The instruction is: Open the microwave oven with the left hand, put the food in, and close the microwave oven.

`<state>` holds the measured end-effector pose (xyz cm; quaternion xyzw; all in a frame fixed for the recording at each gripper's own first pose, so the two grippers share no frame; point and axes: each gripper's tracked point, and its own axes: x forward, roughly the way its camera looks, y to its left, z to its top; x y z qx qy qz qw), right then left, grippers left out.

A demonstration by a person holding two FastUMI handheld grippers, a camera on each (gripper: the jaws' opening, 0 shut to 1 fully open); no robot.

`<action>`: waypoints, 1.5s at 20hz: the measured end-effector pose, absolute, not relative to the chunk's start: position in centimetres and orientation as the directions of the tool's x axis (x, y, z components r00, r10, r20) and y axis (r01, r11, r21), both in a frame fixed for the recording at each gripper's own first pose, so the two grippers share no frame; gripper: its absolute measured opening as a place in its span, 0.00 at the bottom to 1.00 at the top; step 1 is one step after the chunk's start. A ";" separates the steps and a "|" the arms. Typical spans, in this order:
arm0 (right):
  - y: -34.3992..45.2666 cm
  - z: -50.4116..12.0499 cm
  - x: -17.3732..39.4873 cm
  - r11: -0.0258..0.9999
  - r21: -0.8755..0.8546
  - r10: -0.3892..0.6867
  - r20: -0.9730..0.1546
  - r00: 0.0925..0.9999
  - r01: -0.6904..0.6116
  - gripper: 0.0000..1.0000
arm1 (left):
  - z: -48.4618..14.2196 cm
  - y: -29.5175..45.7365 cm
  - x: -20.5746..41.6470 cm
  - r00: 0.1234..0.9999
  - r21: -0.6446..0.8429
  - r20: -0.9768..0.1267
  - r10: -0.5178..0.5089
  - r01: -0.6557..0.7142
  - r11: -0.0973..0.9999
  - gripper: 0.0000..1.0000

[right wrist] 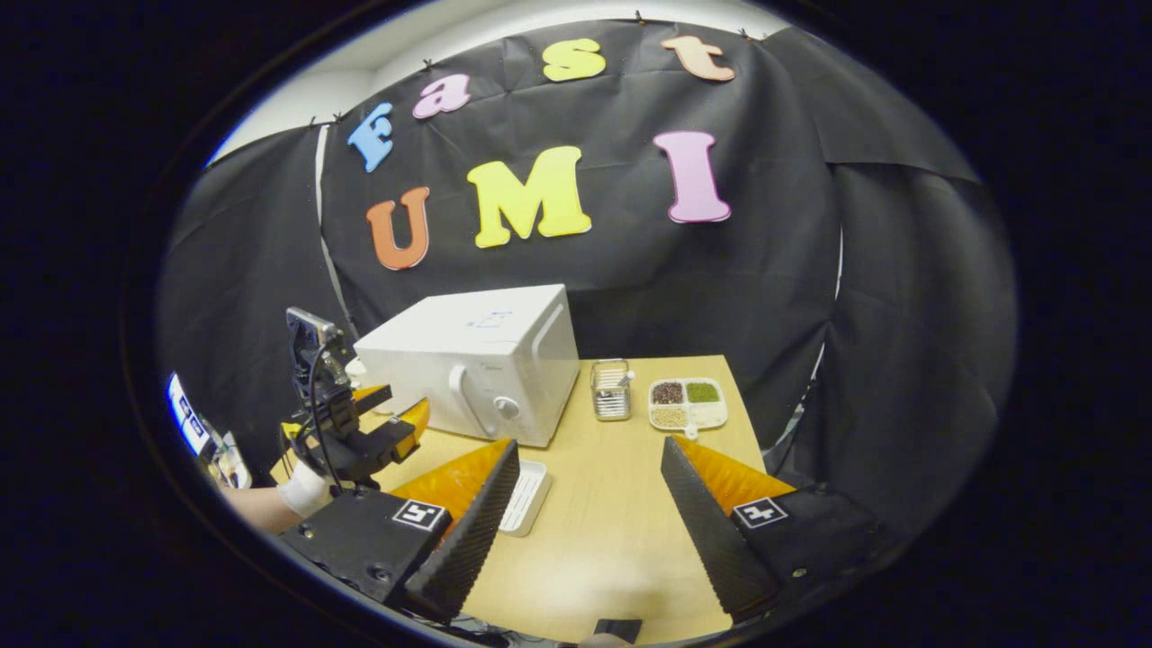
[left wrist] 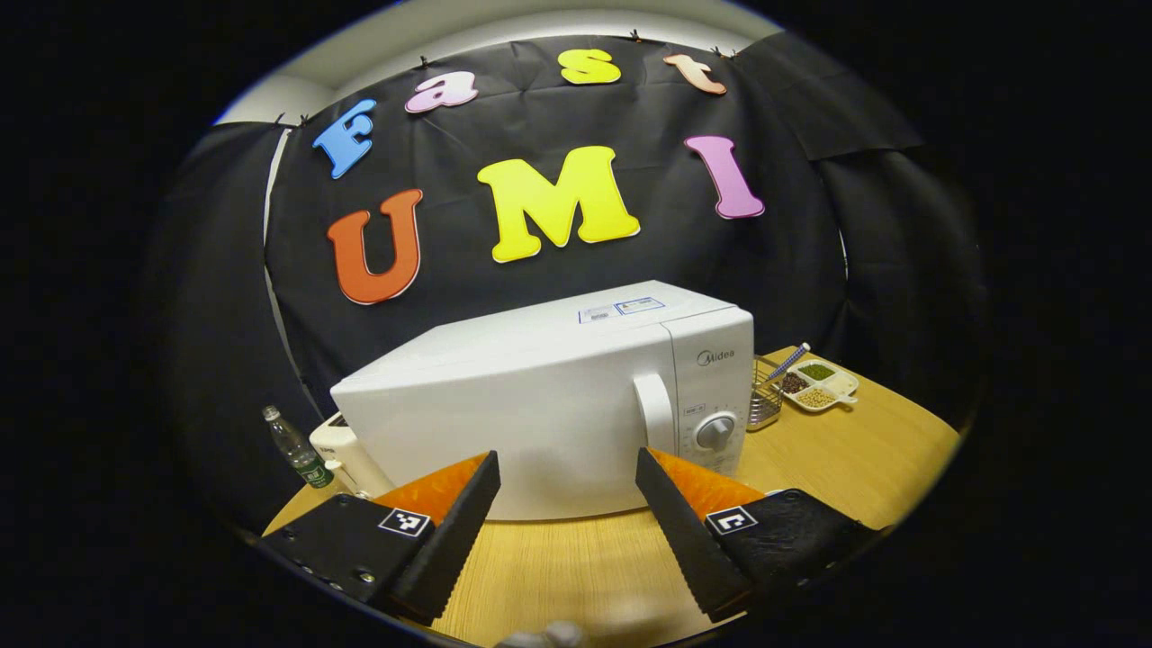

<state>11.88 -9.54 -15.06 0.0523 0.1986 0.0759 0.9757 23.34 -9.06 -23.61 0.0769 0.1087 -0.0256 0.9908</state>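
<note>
The white microwave (left wrist: 540, 405) stands on the wooden table with its door closed; its handle (left wrist: 654, 409) and dial (left wrist: 715, 432) sit at the right of the front. My left gripper (left wrist: 567, 463) is open just in front of the door, holding nothing. In the right gripper view the microwave (right wrist: 477, 360) is at the left, and a hand holds the left gripper (right wrist: 396, 418) near its front corner. My right gripper (right wrist: 590, 450) hangs open over the table, empty. A small white rectangular tray (right wrist: 525, 495) lies by its left finger; I cannot tell what it holds.
A wire basket (right wrist: 610, 391) and a divided dish of beans (right wrist: 687, 402) stand right of the microwave. A plastic bottle (left wrist: 292, 450) and a white appliance (left wrist: 346, 450) stand at its far left side. Bare tabletop (right wrist: 612, 531) lies in front.
</note>
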 end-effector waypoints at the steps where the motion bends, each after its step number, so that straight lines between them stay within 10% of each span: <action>1: -9.2 -14.7 11.7 0.983 0.128 0.168 -0.370 0.914 -0.129 1.00 | -22.9 -9.1 22.7 0.976 0.139 -0.215 -0.040 0.071 0.988 0.95; 30: 3.1 -1.3 -0.4 0.998 0.044 0.050 -0.085 0.995 -0.046 0.91 | 0.4 4.7 -1.0 1.000 -0.054 0.030 0.005 -0.003 0.999 0.95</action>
